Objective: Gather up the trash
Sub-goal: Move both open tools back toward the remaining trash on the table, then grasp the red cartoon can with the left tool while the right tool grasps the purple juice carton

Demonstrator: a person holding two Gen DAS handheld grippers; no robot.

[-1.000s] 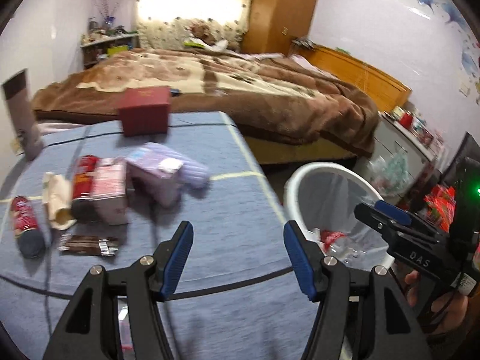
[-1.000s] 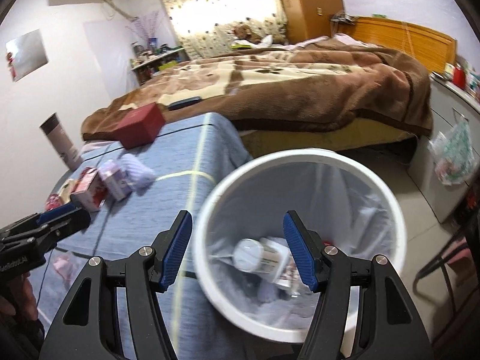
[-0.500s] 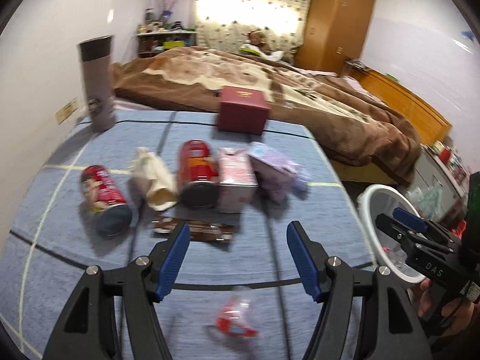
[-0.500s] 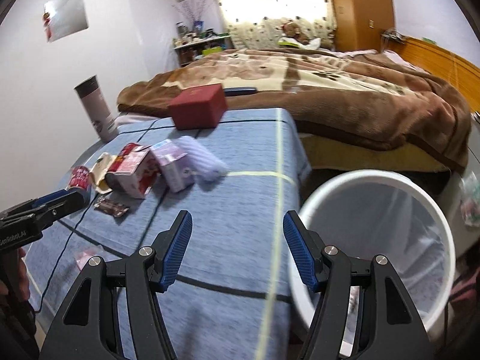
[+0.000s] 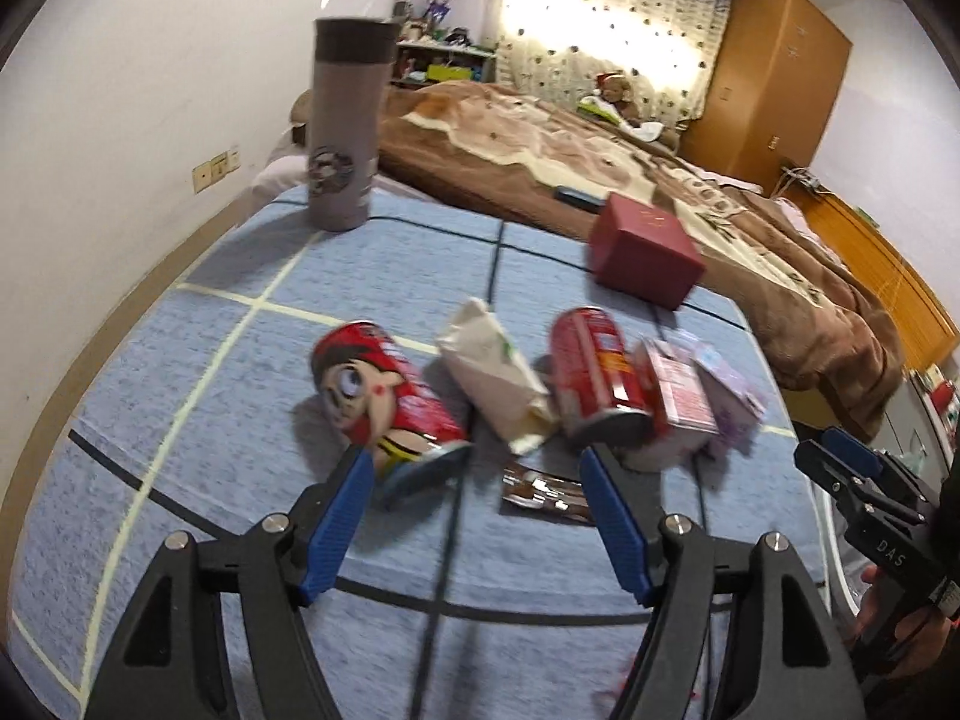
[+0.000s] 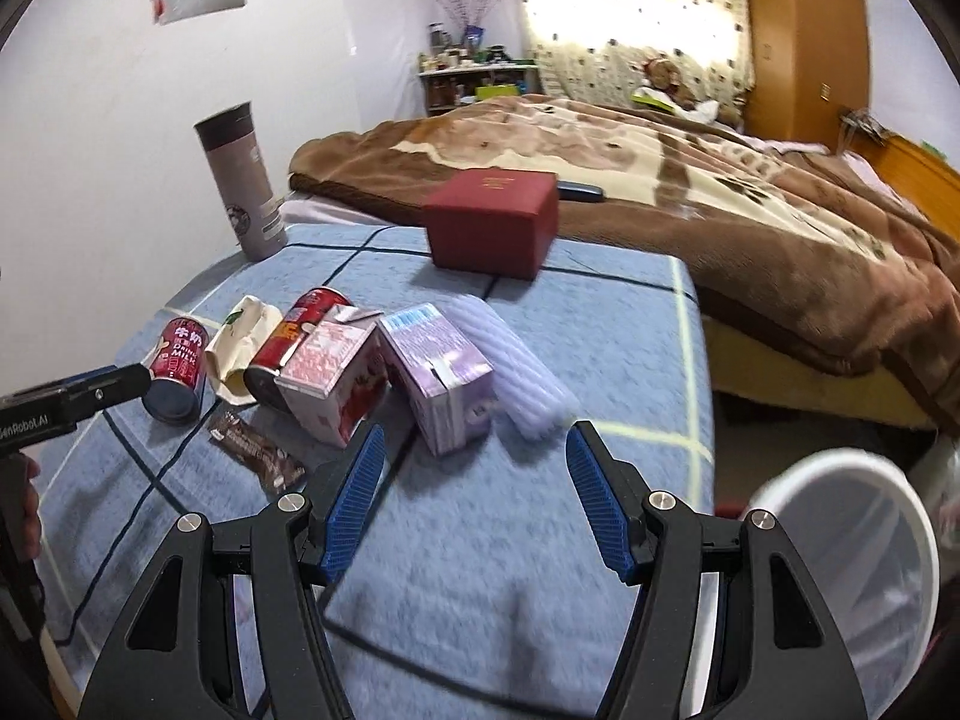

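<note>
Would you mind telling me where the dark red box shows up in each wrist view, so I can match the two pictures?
Left wrist view: the dark red box sits right of centre in the upper half, at the far edge of the blue table.
Right wrist view: the dark red box sits near the centre, upper half, beyond the cartons.
Shared landmark: the grey tumbler stands upright to its left in both.

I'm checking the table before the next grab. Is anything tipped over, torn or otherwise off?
Yes. Both red cans lie on their sides: the cartoon can and the second can. The pink carton has its top flap torn open, and the purple carton leans against it. The tall tumbler stands upright.
</note>
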